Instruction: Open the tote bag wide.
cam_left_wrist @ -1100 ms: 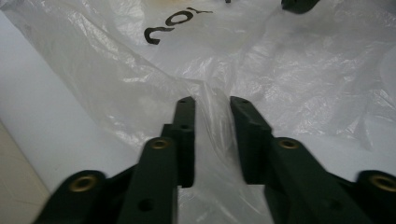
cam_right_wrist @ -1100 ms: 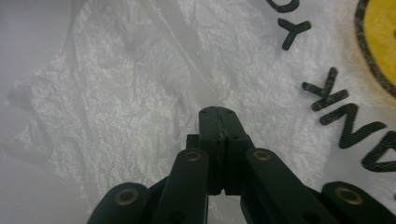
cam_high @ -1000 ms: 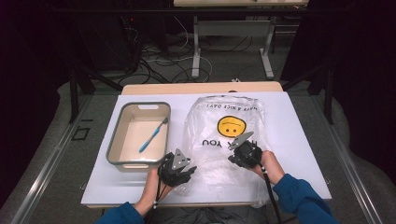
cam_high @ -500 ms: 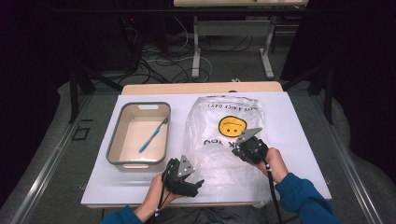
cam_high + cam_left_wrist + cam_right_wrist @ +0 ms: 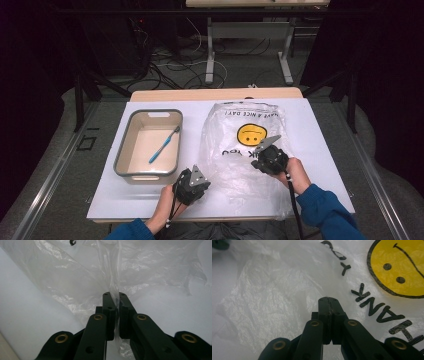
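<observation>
A clear plastic bag [image 5: 250, 150] printed with a yellow smiley face is gripped by two hand-held grippers on a white table [image 5: 320, 150].

At centre left of the high view, a grey-rimmed beige rectangular tray [image 5: 122, 150] is seen with a blue toothbrush [image 5: 164, 145] lying slantwise inside it. Below the tray's lower right corner, the left gripper [image 5: 196, 175] is held at the bag's lower left edge; its jaws have just been closing, and in the left gripper view [image 5: 115, 296] a thin fold of film is pinched between them. The bag is spread flat across the centre and right of the table. Right of centre, the right gripper [image 5: 260, 150] is placed on the bag below the smiley; in the right gripper view [image 5: 328, 300] its jaws are pressed together, clamped on the bag film beside the black lettering.
</observation>
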Action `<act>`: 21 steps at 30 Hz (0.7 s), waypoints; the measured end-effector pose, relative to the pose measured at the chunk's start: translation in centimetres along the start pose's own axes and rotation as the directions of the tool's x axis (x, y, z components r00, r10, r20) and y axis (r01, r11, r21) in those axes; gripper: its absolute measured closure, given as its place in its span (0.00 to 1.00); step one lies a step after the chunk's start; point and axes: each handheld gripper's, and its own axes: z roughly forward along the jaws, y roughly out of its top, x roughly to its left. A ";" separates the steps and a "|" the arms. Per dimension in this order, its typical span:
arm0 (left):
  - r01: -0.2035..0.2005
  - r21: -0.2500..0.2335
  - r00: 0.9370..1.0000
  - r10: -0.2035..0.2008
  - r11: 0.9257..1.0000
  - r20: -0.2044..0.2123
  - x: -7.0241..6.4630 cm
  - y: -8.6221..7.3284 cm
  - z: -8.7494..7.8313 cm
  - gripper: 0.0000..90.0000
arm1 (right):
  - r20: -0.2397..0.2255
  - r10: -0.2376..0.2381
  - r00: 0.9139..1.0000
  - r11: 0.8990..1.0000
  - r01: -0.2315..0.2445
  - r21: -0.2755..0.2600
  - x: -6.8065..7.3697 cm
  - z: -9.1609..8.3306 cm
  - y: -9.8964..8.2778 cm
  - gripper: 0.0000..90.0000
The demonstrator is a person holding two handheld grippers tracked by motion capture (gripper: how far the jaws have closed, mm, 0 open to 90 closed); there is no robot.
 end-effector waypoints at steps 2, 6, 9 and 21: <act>0.002 -0.018 1.000 -0.002 1.000 -0.009 0.3 0.1 -0.3 0.98 | -0.027 -0.016 0.999 1.000 0.017 0.024 0.3 0.3 0.1 0.97; -0.003 -0.069 0.999 0.000 0.998 -0.040 0.4 0.3 -0.9 0.99 | -0.056 -0.022 0.998 0.999 0.025 0.046 0.5 0.6 0.2 0.76; -0.009 -0.070 0.999 0.007 0.997 -0.031 0.5 0.5 -1.2 0.99 | -0.068 -0.024 0.997 0.999 0.026 0.028 0.6 0.8 0.5 0.43; -0.019 -0.092 0.999 0.015 0.996 -0.044 0.9 0.5 -1.3 0.89 | -0.002 -0.025 1.000 0.998 0.025 0.056 0.1 1.9 0.9 1.00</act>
